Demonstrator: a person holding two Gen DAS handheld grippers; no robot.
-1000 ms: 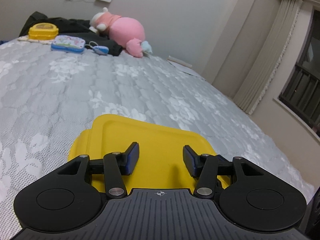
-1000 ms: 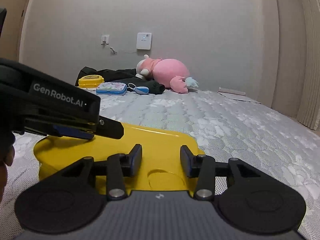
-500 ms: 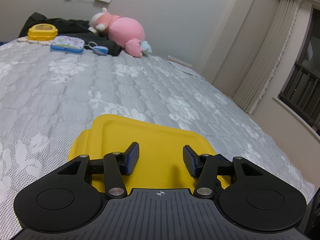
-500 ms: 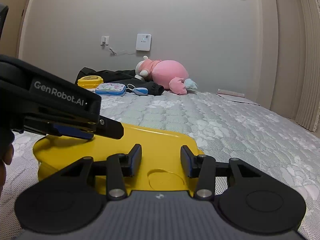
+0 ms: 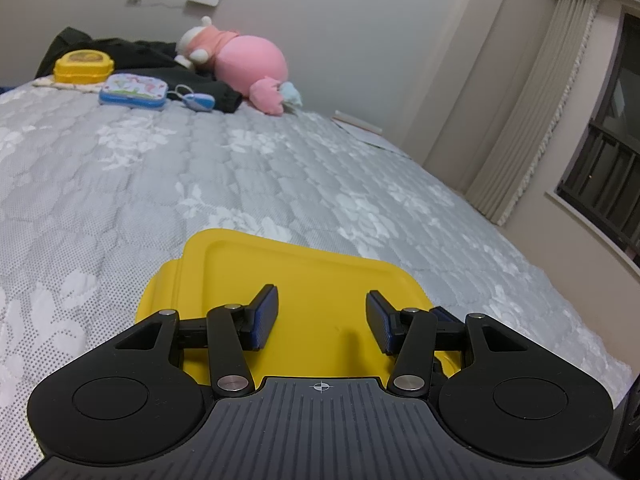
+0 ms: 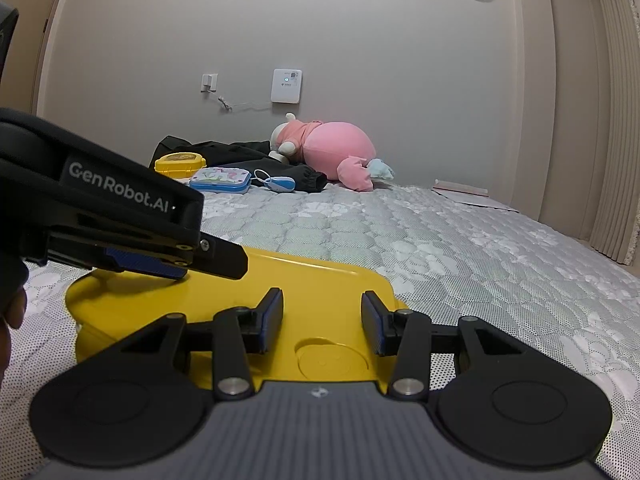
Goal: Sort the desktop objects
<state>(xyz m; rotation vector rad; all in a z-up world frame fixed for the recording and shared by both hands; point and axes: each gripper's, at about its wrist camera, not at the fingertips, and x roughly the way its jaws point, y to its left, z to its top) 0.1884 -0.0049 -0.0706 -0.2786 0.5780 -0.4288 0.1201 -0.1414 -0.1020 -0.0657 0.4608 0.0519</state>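
While both grippers (left (image 5: 322,316), right (image 6: 322,322)) gape over a yellow tray (image 5: 304,276), grey quilted mattress (image 5: 200,176) meets beige wall (image 6: 360,40).

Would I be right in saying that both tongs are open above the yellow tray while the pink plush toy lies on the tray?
Not quite: the pink plush toy lies at the far end of the bed, by the wall, as the right wrist view shows. Both tongs, left and right, are indeed open above the yellow tray.
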